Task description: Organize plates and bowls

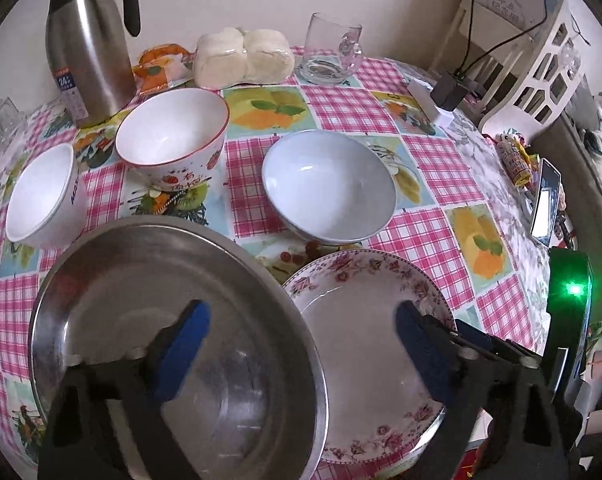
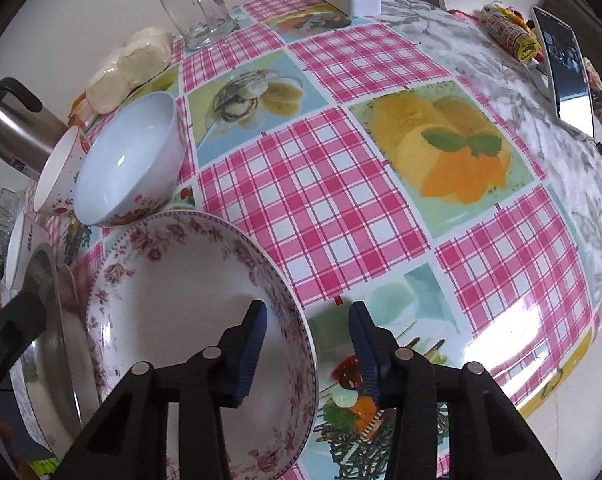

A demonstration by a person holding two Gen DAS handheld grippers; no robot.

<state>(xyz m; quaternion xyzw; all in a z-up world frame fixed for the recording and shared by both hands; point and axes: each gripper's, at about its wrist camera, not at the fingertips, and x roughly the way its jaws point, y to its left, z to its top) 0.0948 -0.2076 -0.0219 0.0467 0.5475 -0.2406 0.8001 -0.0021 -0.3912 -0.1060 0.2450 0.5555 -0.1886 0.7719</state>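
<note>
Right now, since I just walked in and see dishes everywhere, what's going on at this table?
A person with a gripper in each hand is sorting dishes. The right gripper is open, its fingers straddling the rim of the floral plate. The left gripper is open over the steel plate where it overlaps the floral plate. Three bowls sit untouched behind: the pale blue bowl, strawberry bowl and white bowl.

Your right gripper (image 2: 307,326) has its blue-padded jaws apart, straddling the right rim of the floral-rimmed white ceramic plate (image 2: 173,292) near the table's front edge. Behind the plate, a pale blue bowl (image 2: 129,160) sits on the pink checked tablecloth (image 2: 321,200).
</note>
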